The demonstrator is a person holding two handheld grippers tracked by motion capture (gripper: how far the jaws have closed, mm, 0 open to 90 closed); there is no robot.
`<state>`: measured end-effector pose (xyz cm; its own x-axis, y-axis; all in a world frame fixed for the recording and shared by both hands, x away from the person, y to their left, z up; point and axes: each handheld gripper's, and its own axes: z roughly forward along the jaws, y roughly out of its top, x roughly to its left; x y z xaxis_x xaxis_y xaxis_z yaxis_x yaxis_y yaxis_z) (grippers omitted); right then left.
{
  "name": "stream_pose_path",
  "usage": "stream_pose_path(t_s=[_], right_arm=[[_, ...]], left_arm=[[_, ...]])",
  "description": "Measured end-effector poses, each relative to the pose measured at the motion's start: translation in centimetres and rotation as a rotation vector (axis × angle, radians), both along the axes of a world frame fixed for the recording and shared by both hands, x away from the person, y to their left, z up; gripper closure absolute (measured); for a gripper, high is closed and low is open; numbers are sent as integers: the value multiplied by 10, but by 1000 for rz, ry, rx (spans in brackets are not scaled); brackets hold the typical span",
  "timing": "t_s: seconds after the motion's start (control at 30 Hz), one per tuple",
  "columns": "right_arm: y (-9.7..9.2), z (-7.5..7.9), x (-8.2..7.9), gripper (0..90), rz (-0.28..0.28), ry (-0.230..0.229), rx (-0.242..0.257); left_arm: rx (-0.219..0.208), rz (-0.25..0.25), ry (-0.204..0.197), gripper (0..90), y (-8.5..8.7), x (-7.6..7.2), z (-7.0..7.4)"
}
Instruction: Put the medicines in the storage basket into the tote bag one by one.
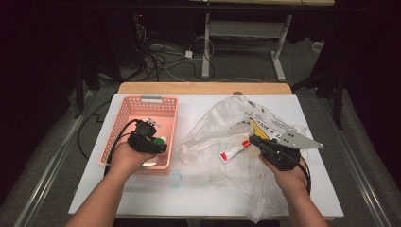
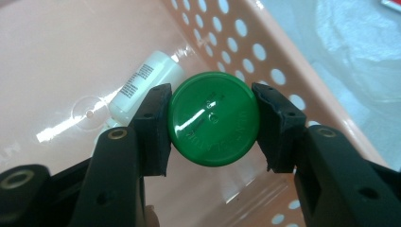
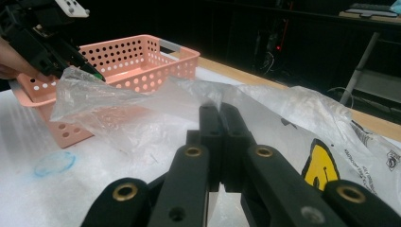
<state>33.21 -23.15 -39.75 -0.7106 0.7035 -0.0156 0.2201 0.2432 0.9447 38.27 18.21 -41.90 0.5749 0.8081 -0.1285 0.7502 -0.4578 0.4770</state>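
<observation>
My left gripper (image 1: 158, 142) hangs over the near right part of a pink perforated basket (image 1: 151, 99). Its jaws are shut on the round green cap (image 2: 213, 118) of a container whose body is hidden below the cap. A white labelled bottle (image 2: 142, 85) lies on the basket floor (image 2: 56, 56) beneath. My right gripper (image 1: 255, 140) is at the middle of a crumpled clear plastic bag (image 1: 227, 118). Its jaws (image 3: 220, 111) are pressed together on a fold of the bag film (image 3: 142, 109), which tents up from the tips. A red and white tube (image 1: 235, 151) lies inside the bag.
A white board (image 1: 213, 198) covers the wooden table. A faint blue ring (image 1: 176, 179) marks it just in front of the basket. The bag carries yellow and black print (image 3: 319, 170) on its right side. Cables and desk legs stand on the floor beyond the far edge.
</observation>
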Motion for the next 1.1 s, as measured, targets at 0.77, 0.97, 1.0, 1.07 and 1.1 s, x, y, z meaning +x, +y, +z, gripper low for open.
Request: stream_pose_path(t_s=[0.77, 0.97, 1.0, 1.07, 1.1], right_arm=[[3, -2, -1, 900, 6, 2, -12], [4, -2, -1, 900, 8, 3, -11], [4, -2, -1, 900, 9, 3, -12], [4, -2, -2, 900, 10, 3, -14], [4, -2, -2, 900, 10, 3, -14]], left_arm=[[-138, 50, -143, 500, 23, -48, -6], [-146, 64, -205, 500, 24, -59, -8], [-155, 69, -218, 500, 24, -61, -8], [-174, 78, -234, 500, 26, -63, -9], [-189, 82, -246, 501, 27, -64, -9]])
